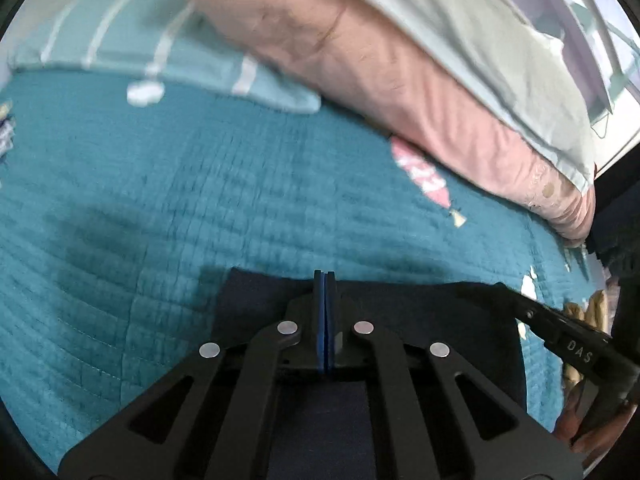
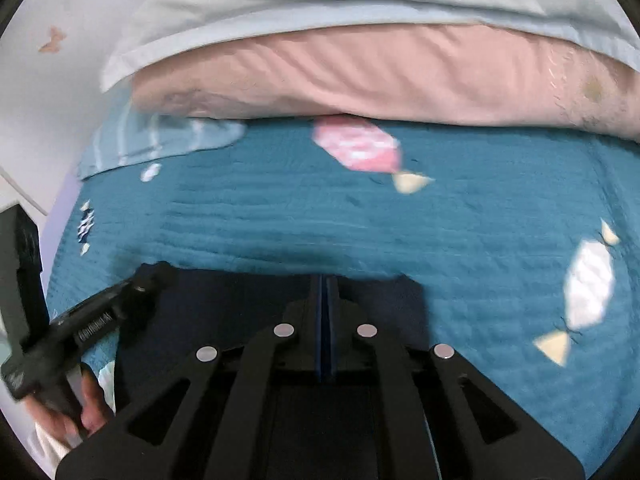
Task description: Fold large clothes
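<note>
A dark navy garment (image 1: 420, 312) lies on the teal quilted bedspread (image 1: 200, 200), stretched between both grippers. My left gripper (image 1: 325, 280) is shut on the garment's top edge near its left corner. My right gripper (image 2: 325, 282) is shut on the same edge (image 2: 248, 292) near its right corner. The right gripper shows in the left wrist view (image 1: 560, 328) at the right. The left gripper shows in the right wrist view (image 2: 100, 316) at the left. The garment's lower part is hidden under the gripper bodies.
A pink pillow (image 1: 380, 72) and a pale green pillow (image 1: 480, 32) are stacked at the head of the bed. A striped light-blue cloth (image 1: 160, 52) lies at the far left. The bedspread has candy-shaped patches (image 2: 360, 144). A white wall (image 2: 48, 80) stands left.
</note>
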The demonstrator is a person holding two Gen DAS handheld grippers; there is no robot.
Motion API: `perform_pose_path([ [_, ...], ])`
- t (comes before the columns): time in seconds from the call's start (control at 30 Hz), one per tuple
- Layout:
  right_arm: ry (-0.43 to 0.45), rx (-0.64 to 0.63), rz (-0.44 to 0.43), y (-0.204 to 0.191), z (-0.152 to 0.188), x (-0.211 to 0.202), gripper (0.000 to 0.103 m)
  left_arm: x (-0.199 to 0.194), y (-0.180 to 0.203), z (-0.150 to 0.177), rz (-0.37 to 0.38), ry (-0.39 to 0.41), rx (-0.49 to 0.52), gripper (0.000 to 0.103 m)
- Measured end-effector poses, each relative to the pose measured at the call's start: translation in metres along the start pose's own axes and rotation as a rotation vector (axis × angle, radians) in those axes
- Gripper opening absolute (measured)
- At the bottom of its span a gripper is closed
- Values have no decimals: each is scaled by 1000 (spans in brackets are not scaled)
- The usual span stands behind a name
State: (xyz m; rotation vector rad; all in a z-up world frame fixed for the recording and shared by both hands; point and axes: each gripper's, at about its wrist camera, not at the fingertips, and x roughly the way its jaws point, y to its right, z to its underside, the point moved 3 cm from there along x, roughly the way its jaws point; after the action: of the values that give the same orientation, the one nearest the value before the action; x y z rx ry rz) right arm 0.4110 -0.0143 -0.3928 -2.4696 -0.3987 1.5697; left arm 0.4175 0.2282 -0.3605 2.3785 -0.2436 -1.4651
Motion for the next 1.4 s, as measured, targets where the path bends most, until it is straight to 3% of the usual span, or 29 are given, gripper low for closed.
perform_pose_path([
  [0.07, -99, 18, -36, 12, 2, 30, 0, 18, -6, -2, -7, -26, -3, 2],
  [0.17, -163, 28, -41, 10, -6, 42, 0, 34, -13, -17, -17, -87, -94, 2],
  [0.23, -182, 40, -46, 9, -14, 31, 0, 28, -10, -23, -30, -125, -87, 2],
  [0.33, -161, 40, -81, 8, -13, -14, 4, -14, 2, -22, -56, -86, -21, 2],
  [0.43, -190, 62, -145, 13, 6, -43, 5, -46, -2, -4, -44, -89, -35, 2],
  [0.53, -269, 114, -119, 23, 26, -23, 0, -25, -20, 23, -102, -181, -52, 2],
  [0.6, -280, 153, -112, 30, 38, 5, 0, -9, -40, 32, -42, -180, -132, 2],
  [0.67, -291, 234, -156, 35, 37, 1, 0, -18, -52, 30, 22, -186, -261, 2],
  [0.7, -295, 234, -160, 35, 36, -6, 0, -24, -53, 29, 9, -193, -269, 2],
  [0.77, -297, 207, -129, 34, 41, -32, 6, -48, -43, 34, -63, -176, -176, 2],
  [0.87, -297, 184, -147, 33, 66, -58, 6, -73, -29, 69, -68, -210, -101, 2],
  [0.97, -345, 156, -89, 29, 100, -30, 0, -60, -33, 102, -67, -251, -114, 2],
  [1.03, -356, 176, -91, 31, 109, -5, 0, -54, -44, 109, -31, -231, -193, 2],
  [1.1, -368, 243, -105, 33, 105, -17, 0, -67, -44, 109, -29, -245, -232, 2],
  [1.2, -366, 137, -113, 18, 114, -62, 6, -92, -22, 120, -78, -236, -117, 2],
  [1.27, -394, 103, -129, 13, 136, -75, 6, -103, -16, 142, -55, -252, -111, 2],
  [1.33, -448, 90, -98, 13, 170, -63, 5, -96, -18, 160, -60, -237, -106, 2],
  [1.4, -444, 87, -56, 19, 193, -30, 0, -92, -25, 168, -28, -221, -147, 2],
])
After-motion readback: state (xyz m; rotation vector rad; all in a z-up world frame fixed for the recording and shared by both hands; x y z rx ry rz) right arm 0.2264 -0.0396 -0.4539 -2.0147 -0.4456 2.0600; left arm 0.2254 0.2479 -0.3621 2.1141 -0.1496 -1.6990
